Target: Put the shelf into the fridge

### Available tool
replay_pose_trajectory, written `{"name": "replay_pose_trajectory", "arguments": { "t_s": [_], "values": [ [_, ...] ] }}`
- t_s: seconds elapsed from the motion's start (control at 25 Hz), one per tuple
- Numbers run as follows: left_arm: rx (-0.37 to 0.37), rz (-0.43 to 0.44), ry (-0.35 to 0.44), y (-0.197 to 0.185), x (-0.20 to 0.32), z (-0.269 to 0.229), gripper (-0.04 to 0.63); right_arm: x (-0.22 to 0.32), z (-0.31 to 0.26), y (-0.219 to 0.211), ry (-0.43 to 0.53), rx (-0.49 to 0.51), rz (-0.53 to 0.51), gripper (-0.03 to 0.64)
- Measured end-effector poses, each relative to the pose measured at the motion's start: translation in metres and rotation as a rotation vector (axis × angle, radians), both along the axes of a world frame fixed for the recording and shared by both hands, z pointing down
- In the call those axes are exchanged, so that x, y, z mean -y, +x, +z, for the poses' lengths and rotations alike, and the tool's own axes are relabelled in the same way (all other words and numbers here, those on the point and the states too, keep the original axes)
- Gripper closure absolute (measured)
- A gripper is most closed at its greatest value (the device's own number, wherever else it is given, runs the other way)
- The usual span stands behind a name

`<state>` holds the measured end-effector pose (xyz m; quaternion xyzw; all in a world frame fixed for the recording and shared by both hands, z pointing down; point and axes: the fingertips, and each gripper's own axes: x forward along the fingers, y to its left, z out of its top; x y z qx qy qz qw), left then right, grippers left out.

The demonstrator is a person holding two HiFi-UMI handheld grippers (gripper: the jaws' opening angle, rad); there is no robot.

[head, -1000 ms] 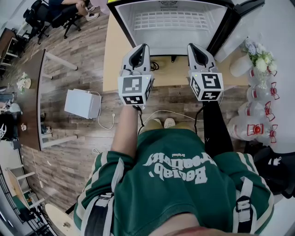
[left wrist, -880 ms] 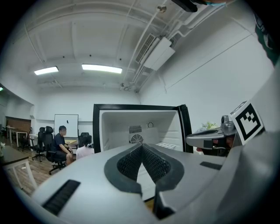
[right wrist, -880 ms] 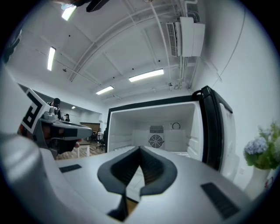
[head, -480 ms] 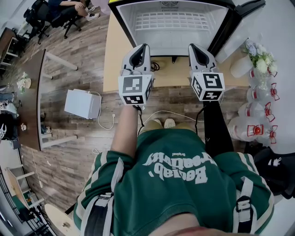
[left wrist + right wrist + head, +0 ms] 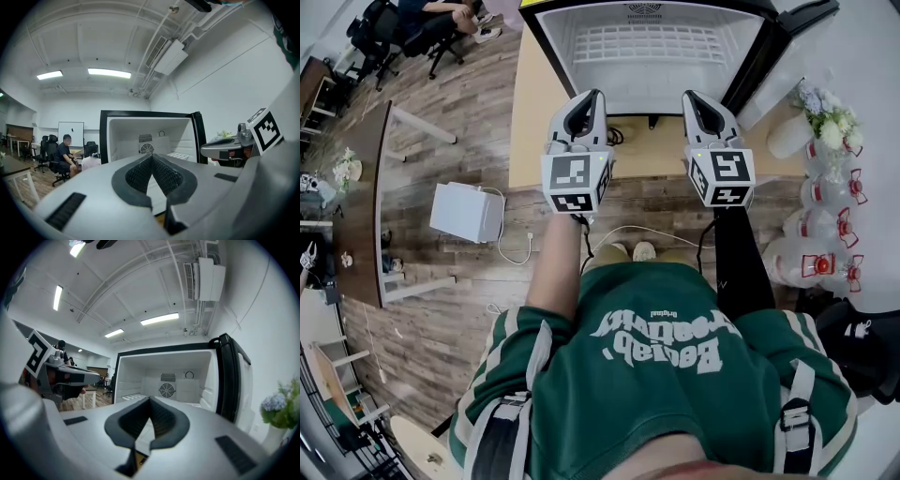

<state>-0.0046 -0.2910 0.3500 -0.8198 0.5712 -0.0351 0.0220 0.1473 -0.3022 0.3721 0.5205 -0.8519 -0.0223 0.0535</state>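
Observation:
The fridge [image 5: 649,56] stands open on a wooden table [image 5: 534,122], straight ahead of me. A white wire shelf [image 5: 652,42] lies flat inside it, also seen as the shelf [image 5: 180,155] and the shelf [image 5: 127,397] low in the cavity. My left gripper [image 5: 589,97] and right gripper [image 5: 692,97] hover side by side in front of the opening, outside it. Both point level at the fridge. The left gripper [image 5: 152,155] has its jaws closed together with nothing between them. The right gripper [image 5: 150,399] is likewise shut and empty.
The fridge door [image 5: 773,52] hangs open at the right. A vase of flowers [image 5: 827,117] and several bottles [image 5: 830,225] stand at the right. On the floor lie a white box [image 5: 469,211] and a cable [image 5: 619,234]. A seated person [image 5: 441,14] is far left.

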Motion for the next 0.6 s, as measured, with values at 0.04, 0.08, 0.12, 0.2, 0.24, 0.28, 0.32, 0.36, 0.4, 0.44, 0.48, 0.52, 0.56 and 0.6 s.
{"name": "replay_pose_trajectory", "arguments": {
  "t_s": [0.04,0.08,0.12,0.2,0.24,0.28,0.32,0.36,0.4,0.44,0.48,0.52,0.56,0.6],
  "values": [
    [0.000,0.000,-0.002,0.0003,0.0002,0.0003,0.595,0.0001,0.0000,0.0002,-0.001,0.001,0.001,0.615],
    [-0.001,0.000,-0.003,0.0005,0.0005,0.0007,0.595,0.0005,0.0001,0.0004,-0.002,0.001,0.002,0.615],
    [-0.002,0.001,-0.005,0.0007,0.0010,0.0010,0.595,0.0009,0.0002,0.0005,-0.003,0.001,0.002,0.615],
    [-0.001,0.004,-0.007,0.0016,0.0020,0.0018,0.595,0.0019,0.0005,0.0010,-0.005,0.002,0.005,0.615],
    [0.000,0.005,-0.008,0.0023,0.0024,0.0021,0.595,0.0023,0.0007,0.0015,-0.007,0.002,0.006,0.615],
    [0.001,0.007,-0.009,0.0030,0.0027,0.0024,0.595,0.0025,0.0010,0.0021,-0.008,0.002,0.008,0.615],
    [0.001,0.007,-0.009,0.0036,0.0029,0.0027,0.595,0.0026,0.0014,0.0027,-0.010,0.003,0.009,0.615],
    [0.001,0.008,-0.009,0.0040,0.0032,0.0029,0.595,0.0027,0.0018,0.0033,-0.011,0.003,0.011,0.615],
    [0.002,0.007,-0.010,0.0042,0.0034,0.0032,0.595,0.0027,0.0023,0.0040,-0.012,0.003,0.013,0.615],
    [0.002,0.007,-0.010,0.0043,0.0036,0.0034,0.595,0.0027,0.0028,0.0044,-0.013,0.003,0.014,0.615],
    [0.002,0.007,-0.011,0.0042,0.0038,0.0035,0.595,0.0027,0.0032,0.0047,-0.014,0.002,0.015,0.615],
    [0.002,0.008,-0.011,0.0042,0.0039,0.0036,0.595,0.0028,0.0034,0.0048,-0.014,0.001,0.016,0.615],
    [0.002,0.008,-0.011,0.0042,0.0040,0.0036,0.595,0.0027,0.0036,0.0049,-0.015,0.001,0.017,0.615],
    [0.002,0.009,-0.012,0.0043,0.0040,0.0036,0.595,0.0026,0.0036,0.0050,-0.015,0.002,0.017,0.615]
  ]
}}
